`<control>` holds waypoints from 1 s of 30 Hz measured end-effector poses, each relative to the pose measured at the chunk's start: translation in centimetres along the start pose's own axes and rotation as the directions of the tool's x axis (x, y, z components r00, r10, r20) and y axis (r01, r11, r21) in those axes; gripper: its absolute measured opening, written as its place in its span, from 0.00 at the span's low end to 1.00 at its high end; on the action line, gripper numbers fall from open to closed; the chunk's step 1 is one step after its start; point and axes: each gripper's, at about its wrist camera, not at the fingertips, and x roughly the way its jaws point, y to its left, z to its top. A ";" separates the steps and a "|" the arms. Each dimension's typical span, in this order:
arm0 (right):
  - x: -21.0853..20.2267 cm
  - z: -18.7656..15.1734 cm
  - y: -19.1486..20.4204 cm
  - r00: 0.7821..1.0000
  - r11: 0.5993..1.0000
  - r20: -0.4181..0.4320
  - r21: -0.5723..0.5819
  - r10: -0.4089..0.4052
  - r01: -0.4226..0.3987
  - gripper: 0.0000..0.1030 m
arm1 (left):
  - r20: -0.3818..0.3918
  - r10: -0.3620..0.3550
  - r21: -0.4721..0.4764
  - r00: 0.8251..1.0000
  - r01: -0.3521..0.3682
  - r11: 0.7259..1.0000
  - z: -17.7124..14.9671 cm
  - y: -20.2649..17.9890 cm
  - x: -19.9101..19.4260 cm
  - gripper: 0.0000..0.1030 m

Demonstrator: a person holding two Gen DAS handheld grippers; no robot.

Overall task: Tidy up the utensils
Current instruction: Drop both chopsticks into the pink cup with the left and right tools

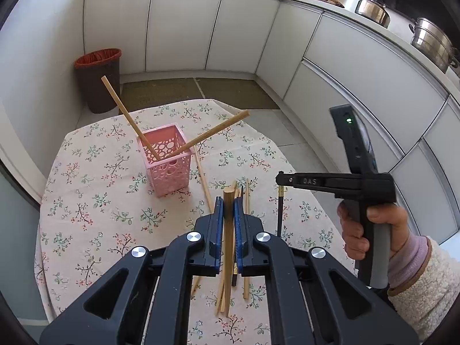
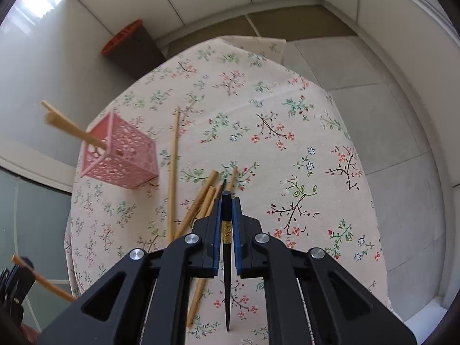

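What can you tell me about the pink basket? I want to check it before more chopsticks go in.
The pink basket is a small square holder, seemingly plastic, its walls pierced with round holes. It stands upright with its top open on the floral tablecloth, toward the table's left side. Two wooden chopsticks stand in it, leaning out in different directions. Another wooden chopstick lies on the cloth just beside it.

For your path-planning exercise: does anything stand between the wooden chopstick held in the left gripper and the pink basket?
Nothing visible does. The left gripper holds the wooden chopstick above the tablecloth; the pink basket lies ahead and leftward.
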 end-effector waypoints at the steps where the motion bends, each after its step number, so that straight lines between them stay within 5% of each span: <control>1: -1.6 -0.4 0.7 0.998 0.999 0.058 -0.038 0.014 -0.012 0.07 | 0.002 0.003 -0.002 1.000 -0.003 1.000 0.0 -0.1 -0.2 0.06; 6: -6.7 -2.3 2.2 0.969 0.990 0.235 -0.137 0.076 -0.045 0.07 | 0.047 0.003 -0.003 0.999 -0.003 1.000 0.4 -0.3 -2.1 0.06; 19: -13.7 -2.5 4.1 0.923 0.983 0.355 -0.155 0.151 -0.101 0.07 | 0.156 0.048 -0.051 0.987 -0.041 0.998 1.9 0.5 -5.9 0.06; 30: -20.9 1.4 7.8 0.820 0.959 0.513 -0.239 0.255 -0.149 0.07 | 0.318 0.141 -0.044 0.938 -0.134 0.990 6.8 0.5 -10.3 0.06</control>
